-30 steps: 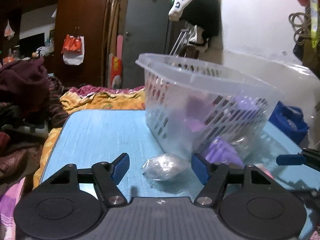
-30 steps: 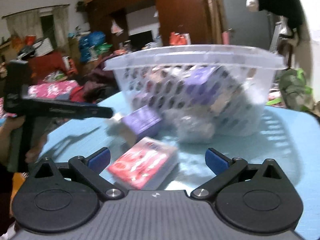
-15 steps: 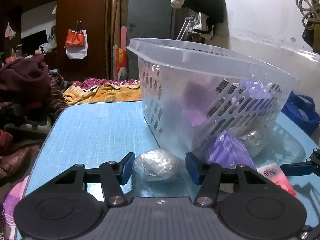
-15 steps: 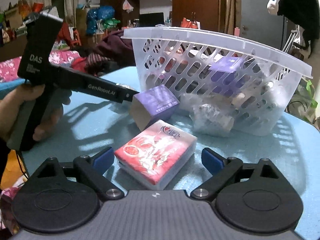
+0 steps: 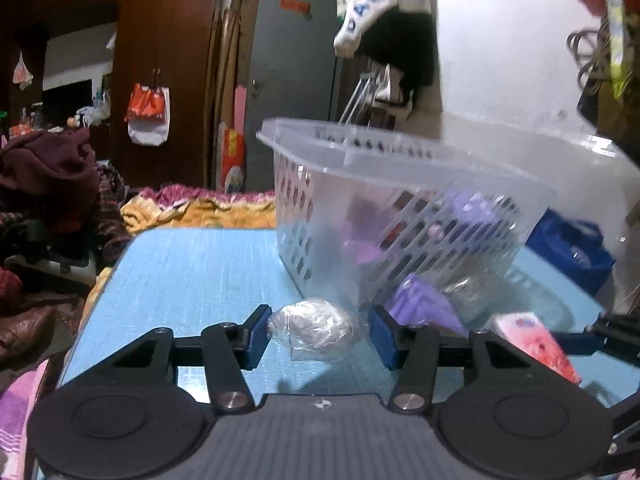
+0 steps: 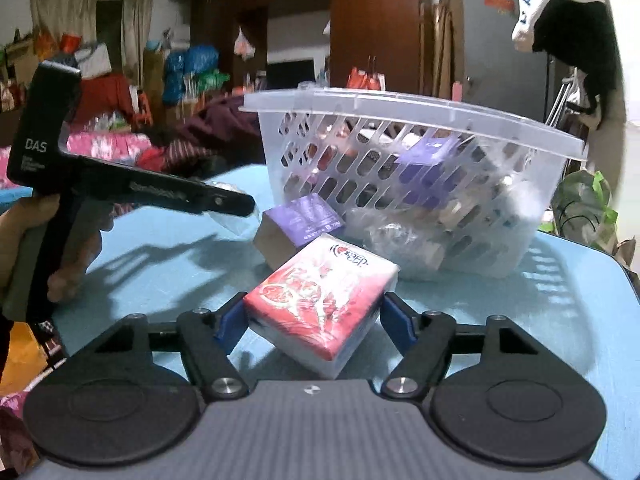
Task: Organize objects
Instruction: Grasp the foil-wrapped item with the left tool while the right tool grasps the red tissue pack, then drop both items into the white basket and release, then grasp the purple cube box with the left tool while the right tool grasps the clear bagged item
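We hold 2 grippers low over the table, both tilted slightly downward. Our left gripper (image 5: 316, 332) has its jaws partly apart around a clear wrapped bundle (image 5: 314, 330); the left pad touches it, while a small gap shows at the right pad. Our left hand (image 6: 48, 248) wraps the black handle, seen from the right wrist view. Our right gripper (image 6: 312, 320) is closing its jaws on a red tissue pack (image 6: 320, 300); the left pad is against it, and the right pad sits just beside its edge.
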Action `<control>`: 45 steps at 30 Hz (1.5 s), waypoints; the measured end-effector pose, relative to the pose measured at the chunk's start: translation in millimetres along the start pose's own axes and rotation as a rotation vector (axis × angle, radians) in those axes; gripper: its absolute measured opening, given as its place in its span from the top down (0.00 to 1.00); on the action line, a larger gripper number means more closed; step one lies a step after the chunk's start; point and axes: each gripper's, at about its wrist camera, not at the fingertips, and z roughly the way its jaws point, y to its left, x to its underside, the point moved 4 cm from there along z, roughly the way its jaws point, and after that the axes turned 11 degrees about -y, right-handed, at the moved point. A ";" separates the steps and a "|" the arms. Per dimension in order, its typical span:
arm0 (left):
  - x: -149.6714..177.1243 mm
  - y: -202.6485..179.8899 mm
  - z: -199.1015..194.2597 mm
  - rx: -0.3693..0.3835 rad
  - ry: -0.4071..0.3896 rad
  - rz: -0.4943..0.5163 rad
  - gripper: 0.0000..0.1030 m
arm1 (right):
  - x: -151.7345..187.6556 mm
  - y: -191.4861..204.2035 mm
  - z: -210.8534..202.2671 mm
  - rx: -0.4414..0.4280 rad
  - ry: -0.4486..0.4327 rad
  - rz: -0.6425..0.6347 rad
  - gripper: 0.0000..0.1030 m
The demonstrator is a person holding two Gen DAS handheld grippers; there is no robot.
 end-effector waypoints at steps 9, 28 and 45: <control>18.6 -20.4 -38.5 0.099 -0.098 -0.059 0.45 | 3.9 -5.4 -41.6 0.020 -0.166 0.042 0.30; -118.5 -43.1 75.4 0.042 -0.101 -0.035 0.25 | -146.6 -83.6 52.0 0.201 -0.256 -0.110 0.00; -10.6 -83.9 33.6 0.061 0.042 0.141 0.16 | -54.8 -86.0 2.7 0.174 -0.132 0.182 0.00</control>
